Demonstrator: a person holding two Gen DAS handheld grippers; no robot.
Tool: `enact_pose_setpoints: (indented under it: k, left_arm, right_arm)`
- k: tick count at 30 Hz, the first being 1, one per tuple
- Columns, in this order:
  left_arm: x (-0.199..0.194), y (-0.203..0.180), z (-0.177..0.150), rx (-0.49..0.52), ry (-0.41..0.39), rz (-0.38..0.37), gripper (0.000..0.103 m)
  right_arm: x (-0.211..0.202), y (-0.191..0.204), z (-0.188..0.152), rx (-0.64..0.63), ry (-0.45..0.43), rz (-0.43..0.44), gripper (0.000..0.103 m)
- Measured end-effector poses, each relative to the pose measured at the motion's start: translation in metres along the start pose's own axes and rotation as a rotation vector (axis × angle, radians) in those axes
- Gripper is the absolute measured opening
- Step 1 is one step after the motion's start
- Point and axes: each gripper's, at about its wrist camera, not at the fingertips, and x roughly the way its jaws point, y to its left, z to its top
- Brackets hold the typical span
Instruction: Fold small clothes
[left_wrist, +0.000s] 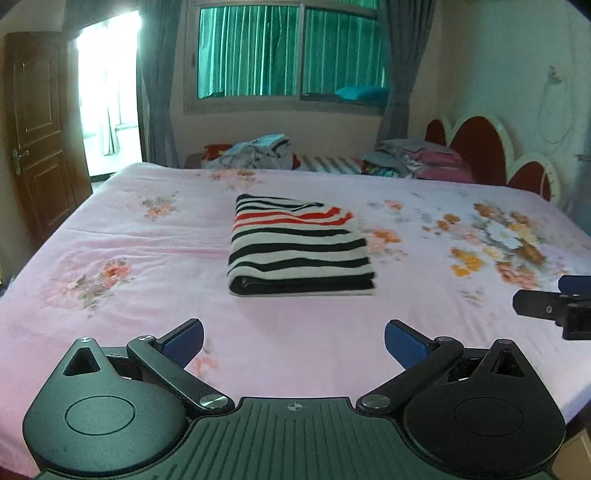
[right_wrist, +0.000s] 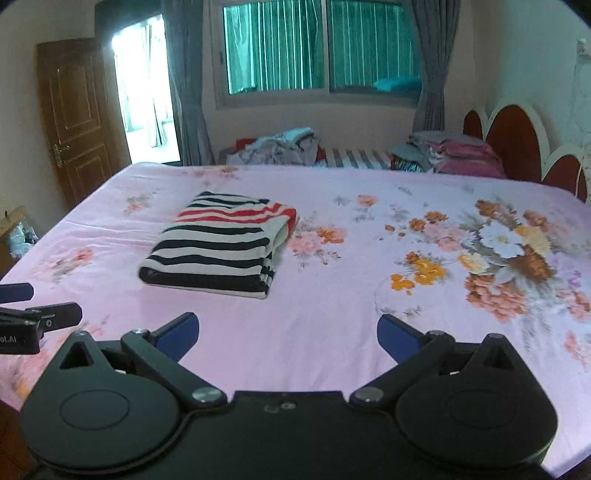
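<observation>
1. Bed (left_wrist: 110, 229), covered by a pink sheet printed with flower sprays; fills the middle of both views; a red scalloped headboard (left_wrist: 480, 147) stands at its right end.
2. Window (left_wrist: 291, 51) on the far wall with green-tinted glass, grey curtains at either side; a brown door (left_wrist: 37, 122) stands at the left beside a bright doorway.
3. Loose clothes pile (left_wrist: 258, 151) beyond the far edge of the bed; a second stack of folded textiles (left_wrist: 417, 162) sits near the headboard.
4. Striped garment (left_wrist: 299, 247), black and white bands with several red ones at the far end; folded into a neat rectangle, lying flat on the sheet near the bed's centre, well apart from both grippers.
5. Left gripper (left_wrist: 293, 341); fingers spread wide, released, holding nothing; above bare sheet at the near edge.
6. Right gripper (right_wrist: 288, 338); likewise spread wide and empty; the garment lies ahead to its left.
</observation>
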Motion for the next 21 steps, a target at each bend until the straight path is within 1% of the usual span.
enact_pose_setpoints:
  k: [3,8,11,17,21]
  left_arm:
    - [-0.027,-0.006,-0.008,-0.012,-0.018,0.002,0.103]
    - [-0.062,-0.013,-0.019,-0.074,-0.051,-0.016,0.103]
    - [-0.075,-0.021,-0.024,-0.07,-0.07,-0.018,0.103]
    - [-0.092,-0.036,-0.03,-0.048,-0.073,-0.03,0.103]
    - [-0.096,-0.038,-0.027,-0.05,-0.087,-0.029,0.103]
  right_arm:
    - [-0.028,0.0,-0.009,0.004,-0.013,0.002,0.103]
    - [-0.06,-0.001,-0.022,0.002,-0.024,-0.001,0.103]
    - [-0.07,-0.005,-0.027,0.013,-0.037,-0.012,0.103]
    - [-0.081,-0.009,-0.029,0.02,-0.049,-0.014,0.103]
    - [-0.086,-0.006,-0.028,0.009,-0.065,-0.008,0.103]
